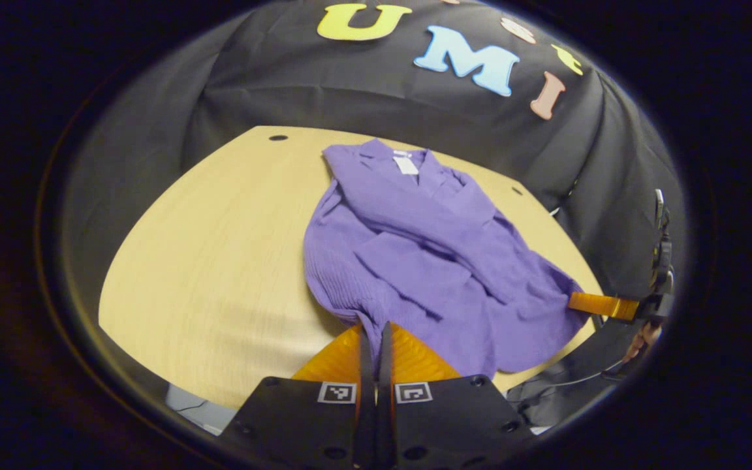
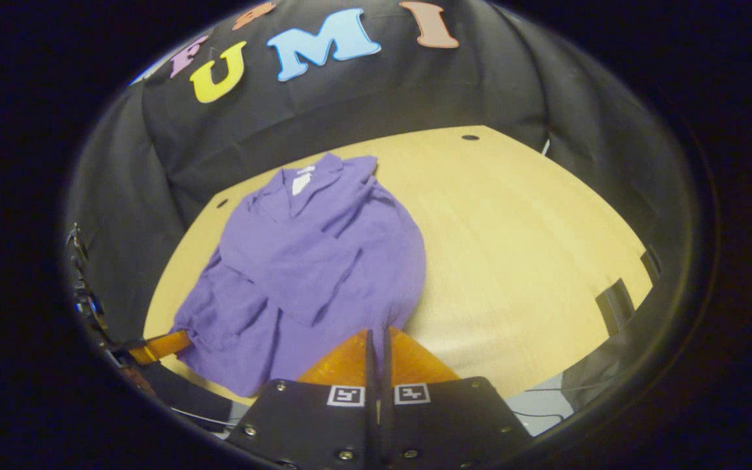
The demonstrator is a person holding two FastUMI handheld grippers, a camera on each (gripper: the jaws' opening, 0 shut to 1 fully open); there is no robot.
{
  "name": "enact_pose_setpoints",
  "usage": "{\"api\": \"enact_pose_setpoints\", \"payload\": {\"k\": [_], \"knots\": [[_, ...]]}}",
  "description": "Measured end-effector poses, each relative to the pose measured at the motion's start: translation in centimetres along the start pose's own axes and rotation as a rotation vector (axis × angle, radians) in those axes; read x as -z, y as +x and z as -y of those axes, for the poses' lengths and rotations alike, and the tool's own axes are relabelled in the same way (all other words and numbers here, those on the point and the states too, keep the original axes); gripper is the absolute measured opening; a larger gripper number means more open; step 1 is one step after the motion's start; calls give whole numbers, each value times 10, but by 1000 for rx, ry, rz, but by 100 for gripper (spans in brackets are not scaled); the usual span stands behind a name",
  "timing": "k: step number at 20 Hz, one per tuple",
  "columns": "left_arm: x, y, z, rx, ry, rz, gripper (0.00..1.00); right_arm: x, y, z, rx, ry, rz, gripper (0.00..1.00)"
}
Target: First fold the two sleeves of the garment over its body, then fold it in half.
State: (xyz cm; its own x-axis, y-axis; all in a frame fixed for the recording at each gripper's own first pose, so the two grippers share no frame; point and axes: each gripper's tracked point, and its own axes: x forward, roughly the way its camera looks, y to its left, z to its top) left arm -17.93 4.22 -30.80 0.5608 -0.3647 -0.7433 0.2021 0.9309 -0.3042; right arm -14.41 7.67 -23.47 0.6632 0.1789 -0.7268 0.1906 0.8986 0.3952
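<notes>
Purple garment lay on the pale wood-grain counter, centre of frame, collar toward the upper edge, both sleeves crossed over the body. Soft ribbed knit, light and limp; likely to sag and slide, so best taken at the hem corners. Left gripper and right gripper each had orange fingers pressed narrow on the hem edge, bottom centre.

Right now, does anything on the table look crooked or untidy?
Yes. The purple shirt lies askew on the table, its hem corner hanging over the near edge. Both sleeves are already folded over the body, but they cross unevenly and the cloth is wrinkled.
</notes>
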Motion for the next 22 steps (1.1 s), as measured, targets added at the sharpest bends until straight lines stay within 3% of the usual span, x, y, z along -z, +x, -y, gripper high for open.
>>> {"api": "enact_pose_setpoints", "payload": {"k": [3,7,11,16,22], "knots": [[-47,-10,19,57,10,66,7,-44,-6,-20,-43,-23,76,2],[-99,-9,42,99,-6,135,7,-68,1,-38,-88,-81,81,2],[-168,-6,54,105,-9,230,7,-121,11,-55,-164,-100,130,2],[-243,12,57,69,-26,317,7,-190,26,-68,-251,-78,184,1],[-297,37,43,-12,-44,375,7,-256,59,-66,-309,-7,214,1]]}}
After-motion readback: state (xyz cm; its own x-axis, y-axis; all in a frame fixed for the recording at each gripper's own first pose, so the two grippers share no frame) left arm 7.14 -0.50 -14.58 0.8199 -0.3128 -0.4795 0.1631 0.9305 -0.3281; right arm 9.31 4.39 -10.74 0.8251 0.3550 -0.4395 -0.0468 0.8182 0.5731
